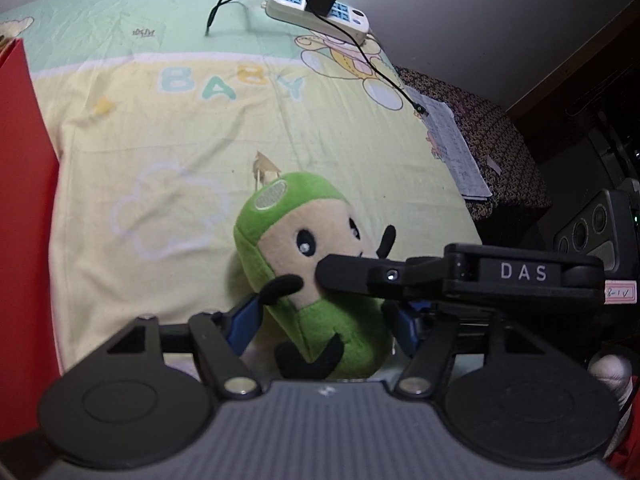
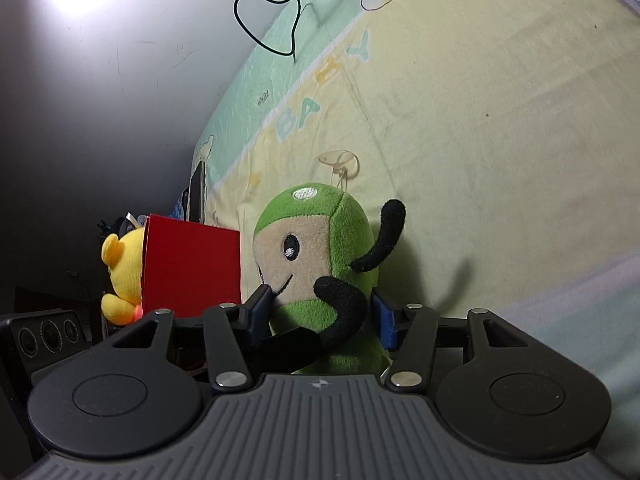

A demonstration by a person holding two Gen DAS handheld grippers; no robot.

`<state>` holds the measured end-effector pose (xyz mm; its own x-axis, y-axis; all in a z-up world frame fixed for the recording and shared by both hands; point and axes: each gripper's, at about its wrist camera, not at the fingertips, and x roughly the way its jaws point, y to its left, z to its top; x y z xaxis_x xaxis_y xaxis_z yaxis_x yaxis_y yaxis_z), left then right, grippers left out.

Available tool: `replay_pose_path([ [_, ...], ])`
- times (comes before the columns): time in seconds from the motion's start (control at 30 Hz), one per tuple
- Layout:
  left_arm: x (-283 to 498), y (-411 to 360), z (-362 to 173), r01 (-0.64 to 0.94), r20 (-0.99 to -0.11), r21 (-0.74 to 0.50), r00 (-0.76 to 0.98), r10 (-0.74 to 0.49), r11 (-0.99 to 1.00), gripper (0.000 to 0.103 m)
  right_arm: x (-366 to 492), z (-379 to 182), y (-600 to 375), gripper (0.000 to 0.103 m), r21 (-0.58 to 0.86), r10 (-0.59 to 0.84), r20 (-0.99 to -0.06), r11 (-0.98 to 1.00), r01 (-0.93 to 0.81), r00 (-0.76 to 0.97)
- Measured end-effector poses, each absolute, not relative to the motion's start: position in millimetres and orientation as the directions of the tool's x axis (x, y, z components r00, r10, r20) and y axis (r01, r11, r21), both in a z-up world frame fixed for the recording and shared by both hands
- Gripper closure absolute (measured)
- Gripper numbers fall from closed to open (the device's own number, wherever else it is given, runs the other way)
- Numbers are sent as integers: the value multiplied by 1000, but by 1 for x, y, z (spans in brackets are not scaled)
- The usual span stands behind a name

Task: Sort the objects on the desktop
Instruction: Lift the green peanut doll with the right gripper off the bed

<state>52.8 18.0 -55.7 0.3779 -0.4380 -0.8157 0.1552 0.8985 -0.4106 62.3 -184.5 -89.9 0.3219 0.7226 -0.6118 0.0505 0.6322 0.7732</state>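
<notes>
Left wrist view: both grippers clamp one green plush [image 1: 312,280] over a baby-print cloth [image 1: 160,140]. Left gripper [image 1: 324,328] grips its body; right gripper [image 2: 320,316] squeezes its sides beside a red box [image 2: 192,268]

A pastel "BABY" sheet [image 1: 168,128] covers the surface; a power strip [image 1: 316,12] and red box [image 2: 192,268] rest on it

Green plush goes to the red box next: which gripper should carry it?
Probably left. The left gripper and right gripper both clamp the green plush, but the red box stands on the left gripper's side.
</notes>
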Motion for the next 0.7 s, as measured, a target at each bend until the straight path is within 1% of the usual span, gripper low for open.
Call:
replay_pose_path([
  [0.23,16,26,-58,162,-830,-387,367,-419,908,37,25,-91,-173,47,758,716,-634,651,47,293],
  [0.47,-16,37,-41,207,-829,-306,422,-367,929,37,5,-78,-150,47,748,720,-636,664,-6,277],
  [0.6,-27,54,-33,235,-813,-314,434,-389,920,37,-10,-64,-136,47,731,705,-642,682,-38,302],
  [0.7,-36,67,-23,286,-798,-308,442,-410,907,37,-23,-54,-127,47,729,695,-634,684,-40,340],
])
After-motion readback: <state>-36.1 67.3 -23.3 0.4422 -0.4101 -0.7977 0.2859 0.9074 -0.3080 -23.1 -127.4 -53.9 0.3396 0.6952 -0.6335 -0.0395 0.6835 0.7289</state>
